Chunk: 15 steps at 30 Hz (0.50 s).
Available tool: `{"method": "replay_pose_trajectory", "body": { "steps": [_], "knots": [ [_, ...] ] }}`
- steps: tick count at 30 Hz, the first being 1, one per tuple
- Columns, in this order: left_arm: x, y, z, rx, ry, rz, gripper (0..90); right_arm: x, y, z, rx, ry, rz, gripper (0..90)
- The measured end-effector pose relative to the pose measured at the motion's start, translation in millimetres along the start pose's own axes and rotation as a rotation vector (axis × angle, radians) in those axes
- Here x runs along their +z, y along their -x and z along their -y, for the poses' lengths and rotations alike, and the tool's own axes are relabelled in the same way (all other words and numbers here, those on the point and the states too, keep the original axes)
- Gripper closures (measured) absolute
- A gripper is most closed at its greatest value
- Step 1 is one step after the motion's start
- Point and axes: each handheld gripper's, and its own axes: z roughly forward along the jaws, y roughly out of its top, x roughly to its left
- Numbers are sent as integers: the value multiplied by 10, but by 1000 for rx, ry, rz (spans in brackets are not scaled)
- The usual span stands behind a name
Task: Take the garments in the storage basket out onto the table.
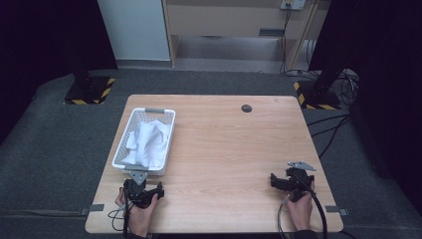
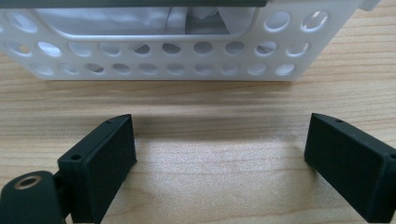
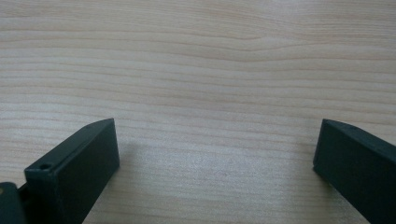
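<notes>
White cloth [image 1: 148, 142]: crumpled in perforated basket [image 1: 167, 130], left half of surface [image 1: 234, 149]. Likely light, limp, unbreakable; best pinched at a raised fold. Left gripper [image 2: 219, 149]: jaws apart, empty, just before basket wall. Right gripper [image 3: 215, 158]: jaws apart, empty, over bare wood. High view alone gives the whole layout.

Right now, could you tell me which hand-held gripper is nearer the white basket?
Left. The left hand-held gripper sits just before the white basket; the right hand-held gripper rests across the table.
</notes>
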Motion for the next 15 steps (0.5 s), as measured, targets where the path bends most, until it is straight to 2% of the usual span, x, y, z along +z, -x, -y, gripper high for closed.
{"method": "replay_pose_trajectory", "body": {
  "steps": [4, 9, 15],
  "knots": [
    [-2, 2, 0, 4, 0, -1, 86, 0, 0, 0, 0, 0, 0, 3],
    [-30, 12, 5, 15, 7, 12, 145, 0, -1, 0, 2, 0, 0, 3],
    [-143, 12, -27, 11, 54, 10, 143, 0, 0, -1, 0, 0, 0, 3]
  ]
}}
